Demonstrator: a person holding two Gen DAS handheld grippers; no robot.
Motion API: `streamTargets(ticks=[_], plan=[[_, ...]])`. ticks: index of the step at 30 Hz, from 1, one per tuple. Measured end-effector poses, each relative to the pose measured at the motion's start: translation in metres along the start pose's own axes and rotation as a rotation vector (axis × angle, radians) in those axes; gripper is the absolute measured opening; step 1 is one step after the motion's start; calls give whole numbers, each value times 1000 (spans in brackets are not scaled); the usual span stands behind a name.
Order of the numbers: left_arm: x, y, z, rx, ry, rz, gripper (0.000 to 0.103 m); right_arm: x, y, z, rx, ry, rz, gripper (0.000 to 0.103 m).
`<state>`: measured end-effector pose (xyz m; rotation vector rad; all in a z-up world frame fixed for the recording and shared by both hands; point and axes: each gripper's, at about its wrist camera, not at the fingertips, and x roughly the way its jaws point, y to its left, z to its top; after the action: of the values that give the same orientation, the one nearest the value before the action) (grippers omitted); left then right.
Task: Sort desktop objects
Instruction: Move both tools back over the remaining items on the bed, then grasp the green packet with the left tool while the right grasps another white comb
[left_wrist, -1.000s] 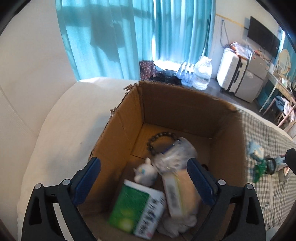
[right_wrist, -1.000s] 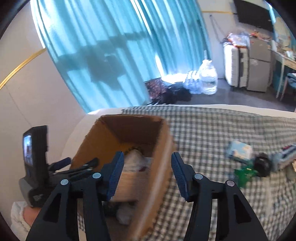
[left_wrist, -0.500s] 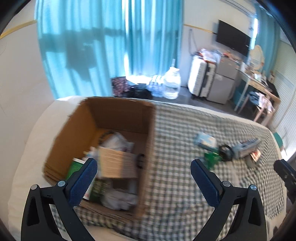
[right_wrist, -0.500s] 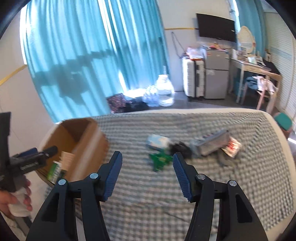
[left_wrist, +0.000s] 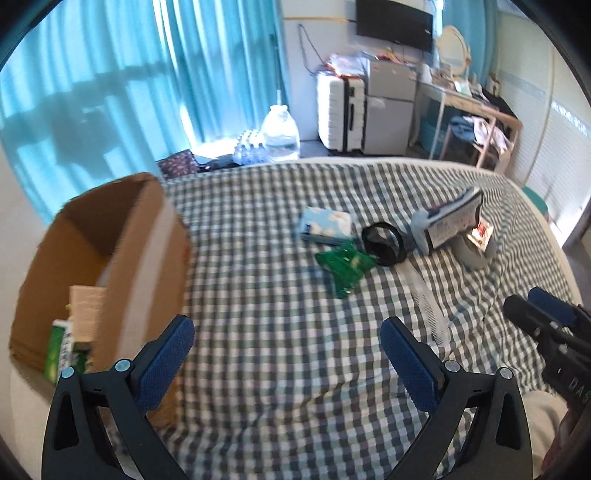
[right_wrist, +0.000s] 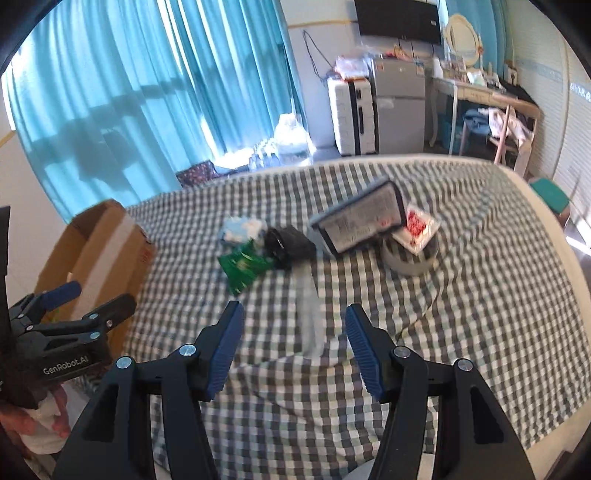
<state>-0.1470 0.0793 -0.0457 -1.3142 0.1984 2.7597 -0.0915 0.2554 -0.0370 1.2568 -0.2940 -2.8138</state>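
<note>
Checked green-and-white cloth (left_wrist: 258, 258) covers the work surface, with teal curtains and a white suitcase behind it. From the left wrist view, the cardboard box (left_wrist: 110, 251) stands at the cloth's left edge, already holding a green-and-white carton and a tan packet, and serves as the landmark: well to its right lies the cluster still to be sorted. Nearest the box in that cluster is a light blue packet (left_wrist: 325, 225), with a green foil packet (left_wrist: 345, 264) just in front of it and a black ring-shaped item (left_wrist: 384, 240) touching the foil's far-right side; farther right a long printed box (left_wrist: 448, 221) leans on a grey round container (left_wrist: 474, 251). A clear plastic strip (left_wrist: 424, 295) runs from the cluster toward the camera. The left gripper (left_wrist: 284, 339) hangs over bare cloth, jaws spread wide and empty. From the right wrist view, the right gripper (right_wrist: 291, 332) is also wide open and empty, with the clear strip (right_wrist: 308, 306) lying between its fingers and the green packet (right_wrist: 243, 266) ahead, slightly toward the box. The step in hand looks like reaching for the next item; it would go best by choosing one piece, probably the strip or the foil, lowering the fingers to straddle it squarely, and closing only once both pads flank it, since thin flat items slip easily on cloth.
</note>
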Motion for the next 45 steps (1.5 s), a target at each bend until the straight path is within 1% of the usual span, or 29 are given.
streamTargets(ticks=[3,7,10,15,17,20,22,23,24,25,30,33,34,36,37,39,40,41,42,44,45], plan=[[27,-10,4,11,17,-5,103,23,-4,-3,-7,35,-13,57],[68,-20,8,19,58,-13,103,53,-6,-10,-23,91,-20,57],[91,-23,9,27,83,-13,103,80,-5,-12,-33,139,-19,57],[120,-18,9,26,115,-21,103,129,2,-7,-87,204,-26,57],[130,-15,7,23,125,-39,103,143,3,-4,-87,225,-22,57],[141,-12,8,21,122,-54,103,162,5,1,-110,244,-28,55],[146,-13,9,19,118,-71,103,168,6,1,-118,247,-29,51],[148,-15,10,22,116,-81,103,168,6,-1,-125,247,-40,44],[149,-17,11,26,114,-83,103,167,6,-2,-131,243,-48,33],[150,-20,13,34,110,-80,103,167,6,-2,-136,242,-52,28],[149,-40,23,101,78,-96,103,159,3,-3,-173,238,-122,27],[156,-51,25,154,53,-89,103,152,-9,-2,-108,238,-116,27],[160,-55,25,175,54,-86,103,150,-13,-1,-88,235,-115,27],[168,-58,24,196,70,-108,103,146,-25,0,-17,232,-97,27],[171,-58,23,200,70,-112,102,145,-30,1,6,231,-89,27],[170,-56,21,190,68,-148,89,144,-39,2,33,232,-84,27],[168,-56,21,187,74,-181,76,143,-42,2,43,234,-81,27],[167,-56,20,190,72,-190,69,142,-44,2,52,234,-77,27],[165,-58,19,202,71,-193,65,141,-46,3,55,232,-74,27],[161,-63,19,233,79,-202,49,140,-45,4,51,230,-74,27],[160,-64,20,237,87,-208,44,138,-45,5,49,228,-74,27]])
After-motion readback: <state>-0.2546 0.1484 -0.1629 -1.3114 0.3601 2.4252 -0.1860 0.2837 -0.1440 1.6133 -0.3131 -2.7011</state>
